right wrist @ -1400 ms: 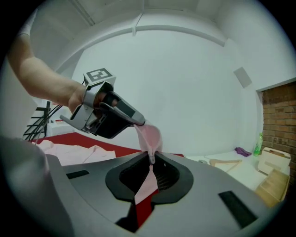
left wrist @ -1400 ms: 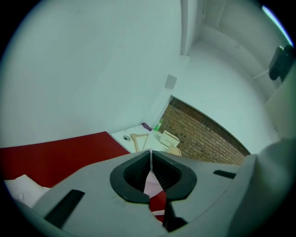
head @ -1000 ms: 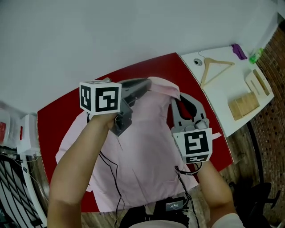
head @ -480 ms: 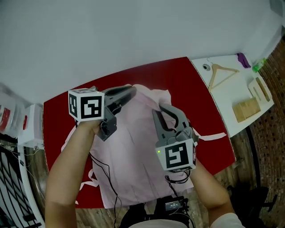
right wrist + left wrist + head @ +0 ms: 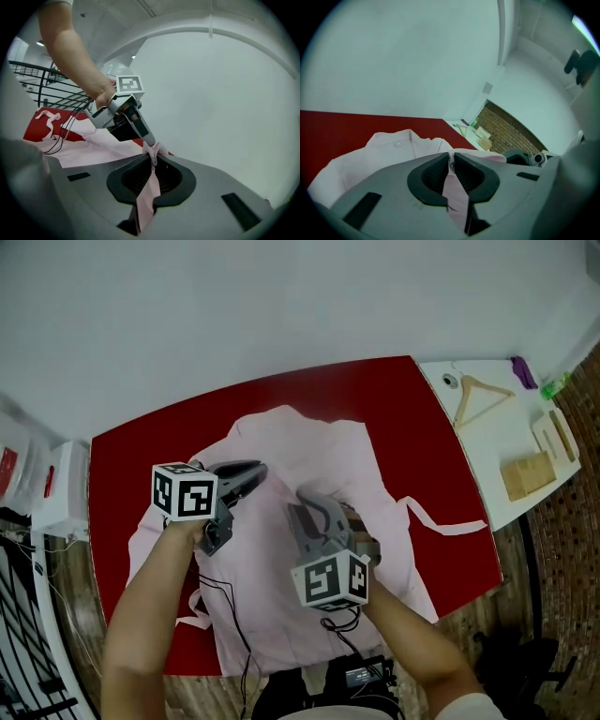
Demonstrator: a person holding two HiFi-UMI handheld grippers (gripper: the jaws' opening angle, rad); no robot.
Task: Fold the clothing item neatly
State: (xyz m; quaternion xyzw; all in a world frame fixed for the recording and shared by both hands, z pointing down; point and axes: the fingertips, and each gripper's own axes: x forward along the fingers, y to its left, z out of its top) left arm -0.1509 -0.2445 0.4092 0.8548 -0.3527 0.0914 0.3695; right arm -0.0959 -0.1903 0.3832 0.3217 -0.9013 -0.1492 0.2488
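Note:
A pale pink shirt (image 5: 314,451) lies spread on the red table (image 5: 380,399), its collar end at the far side. My left gripper (image 5: 260,469) is over the shirt's middle left, shut on a pinch of pink fabric that runs between its jaws (image 5: 451,158). Just right of it and closer to me, my right gripper (image 5: 294,509) is shut on another pinch of the same shirt (image 5: 152,160). The right gripper view shows the left gripper (image 5: 149,139) close ahead, tip to tip, with a lifted ridge of shirt (image 5: 93,147) between them.
A white side table (image 5: 487,442) at the right carries a wooden hanger (image 5: 483,395), wooden blocks (image 5: 528,474), a purple item (image 5: 523,371) and a green bottle (image 5: 555,385). A white box (image 5: 66,493) stands left of the red table. Black cables (image 5: 225,606) trail toward me.
Both grippers have come toward me and leftward from the far end of the shirt, sinking and dragging the held fabric along. The shirt's far part now lies bare.

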